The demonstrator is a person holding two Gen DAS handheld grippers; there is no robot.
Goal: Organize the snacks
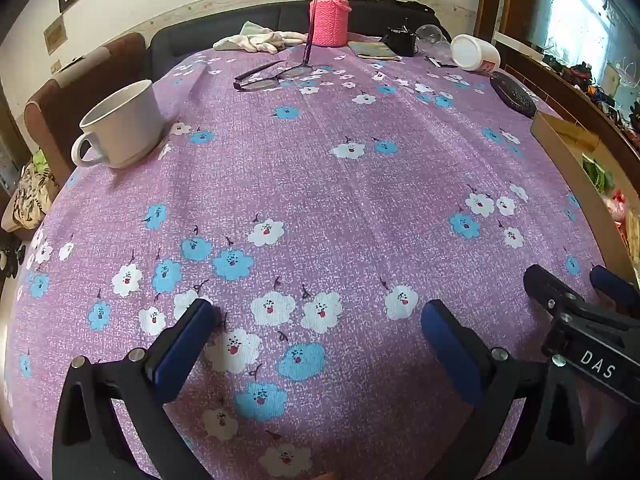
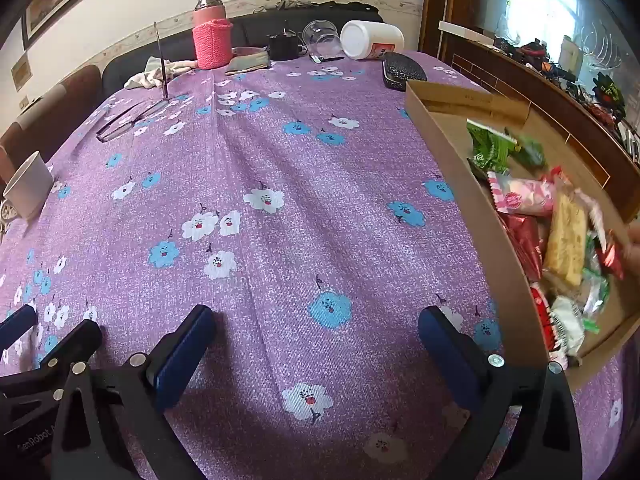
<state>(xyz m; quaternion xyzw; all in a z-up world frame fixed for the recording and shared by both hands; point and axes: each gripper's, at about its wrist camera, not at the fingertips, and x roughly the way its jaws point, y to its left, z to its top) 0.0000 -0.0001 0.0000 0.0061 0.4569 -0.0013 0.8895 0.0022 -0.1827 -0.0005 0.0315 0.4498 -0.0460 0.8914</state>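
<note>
left gripper (image 1: pixel 316 320) jaws wide, right gripper (image 2: pixel 316 320) likewise, both seemingly empty

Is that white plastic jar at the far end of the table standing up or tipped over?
Tipped over. The white jar lies on its side on the tablecloth, its round white end facing the camera.

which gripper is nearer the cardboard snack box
Right. The right gripper hangs open beside the cardboard box; the left gripper is farther off, with the right one between.
</note>
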